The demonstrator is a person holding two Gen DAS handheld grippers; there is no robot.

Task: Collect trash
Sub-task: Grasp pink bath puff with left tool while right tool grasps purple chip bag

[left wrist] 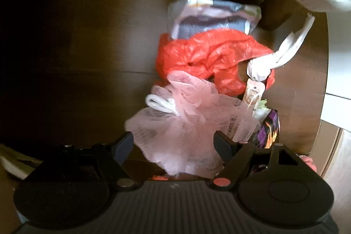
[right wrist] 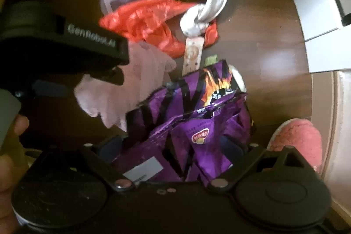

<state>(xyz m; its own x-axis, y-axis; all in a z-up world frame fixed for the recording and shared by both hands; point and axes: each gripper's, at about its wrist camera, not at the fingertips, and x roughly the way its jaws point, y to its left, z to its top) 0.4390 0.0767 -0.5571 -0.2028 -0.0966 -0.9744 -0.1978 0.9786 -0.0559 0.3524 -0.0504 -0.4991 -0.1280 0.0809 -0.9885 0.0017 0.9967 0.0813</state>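
Nearest the lens, low in the left wrist frame, the pink mesh pouf (left wrist: 188, 124) sits between the widely spread fingers of the left gripper (left wrist: 173, 142), contact unclear. In the right wrist view the right gripper (right wrist: 175, 146) straddles the purple snack bag (right wrist: 193, 120), fingertips hidden, so grip unclear. Above lie a red plastic bag (left wrist: 208, 54) and knotted white bag (left wrist: 263, 65), blurred, on the dark wood floor (left wrist: 87, 47).
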